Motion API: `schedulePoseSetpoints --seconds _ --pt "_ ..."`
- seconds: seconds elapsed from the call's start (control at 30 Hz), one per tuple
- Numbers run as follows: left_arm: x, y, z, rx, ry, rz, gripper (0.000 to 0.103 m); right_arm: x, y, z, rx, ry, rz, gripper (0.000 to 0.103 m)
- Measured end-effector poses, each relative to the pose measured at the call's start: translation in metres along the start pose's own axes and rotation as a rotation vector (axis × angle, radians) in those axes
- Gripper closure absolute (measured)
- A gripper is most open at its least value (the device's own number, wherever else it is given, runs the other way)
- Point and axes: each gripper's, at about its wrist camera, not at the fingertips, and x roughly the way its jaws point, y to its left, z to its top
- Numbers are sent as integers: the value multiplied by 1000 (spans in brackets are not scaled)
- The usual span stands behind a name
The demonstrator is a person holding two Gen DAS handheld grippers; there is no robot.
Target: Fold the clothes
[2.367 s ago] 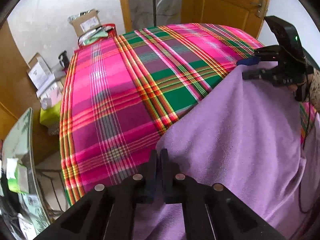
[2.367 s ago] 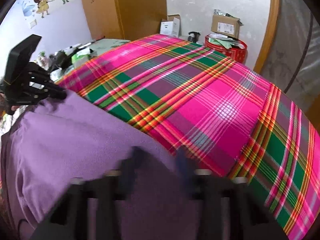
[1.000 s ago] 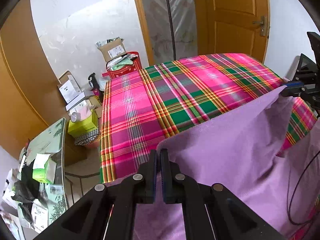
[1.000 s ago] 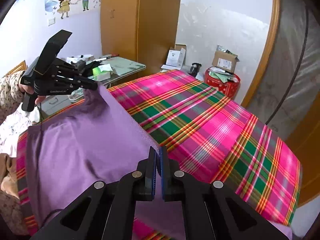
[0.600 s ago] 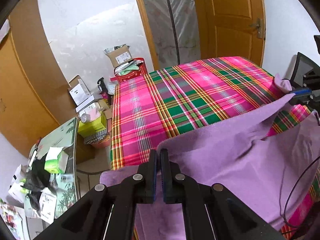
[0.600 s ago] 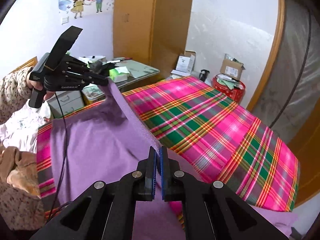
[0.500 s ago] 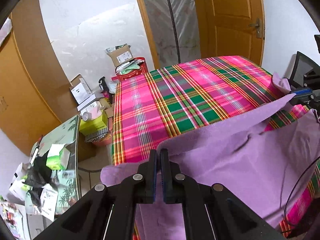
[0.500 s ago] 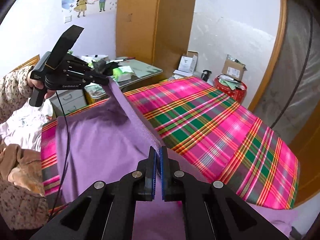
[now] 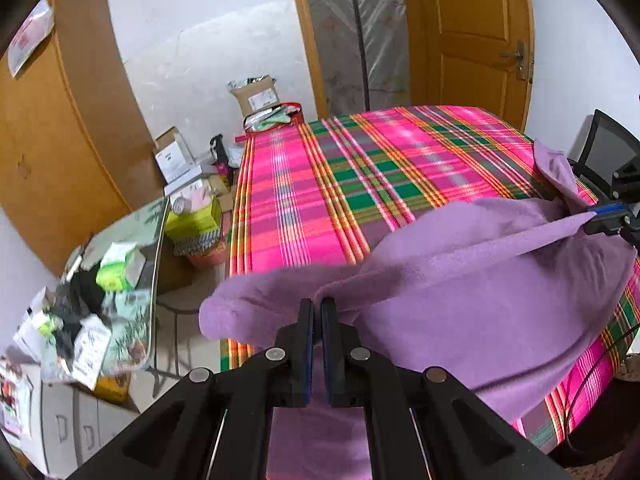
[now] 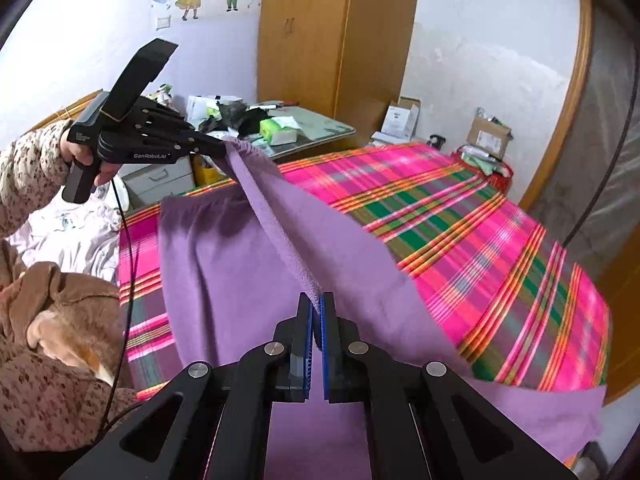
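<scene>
A purple fleece garment [image 9: 480, 280] hangs over the near part of a bed covered in a pink, green and orange plaid sheet [image 9: 360, 176]. My left gripper [image 9: 317, 305] is shut on one corner of its top edge. My right gripper [image 10: 317, 300] is shut on the other corner, and the edge runs taut between them, lifted above the bed. In the right wrist view the purple garment [image 10: 248, 272] drapes down from that edge, and my left gripper [image 10: 218, 148] shows at the upper left, held by a hand in a floral sleeve. The right gripper [image 9: 600, 216] appears at the far right of the left wrist view.
A glass-topped side table [image 9: 132, 232] with boxes and clutter stands left of the bed. Cardboard boxes [image 9: 256, 96] and a red basket sit on the floor by the far wall. A wooden door [image 9: 472, 40] and a wardrobe [image 10: 332, 36] stand beyond. A brown garment [image 10: 60, 304] lies near the person.
Both grippers have risen and drawn back from the bed with the purple garment held. Its top edge has pulled taut, and more of the plaid sheet shows.
</scene>
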Motion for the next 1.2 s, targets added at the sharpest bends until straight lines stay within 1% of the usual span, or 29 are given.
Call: schedulePoseSetpoints --seconds 0.17,0.43,0.5,0.57,0.67,0.77,1.1,1.2 --pt "-2 -6 -25 -39 -2 -12 99 5 15 -19 8 27 15 99" --pt "0 -12 -54 -98 -7 -41 99 4 35 -37 -15 41 -14 99" --pt "-2 -15 -61 -108 -8 -41 99 3 38 -42 -11 44 -16 99" --pt "-3 -21 -66 -93 -7 -35 99 4 39 -47 0 49 -18 99" --pt "-1 -23 -72 -85 7 -34 99 9 39 -54 16 65 -12 99" --pt "-4 -25 -78 -104 1 -40 99 13 42 -59 19 74 -11 99" --pt "-18 -28 -88 -131 -32 -50 99 0 52 -68 18 56 -8 99" --pt "-17 -31 -95 -141 -18 -61 99 7 54 -77 24 84 2 99"
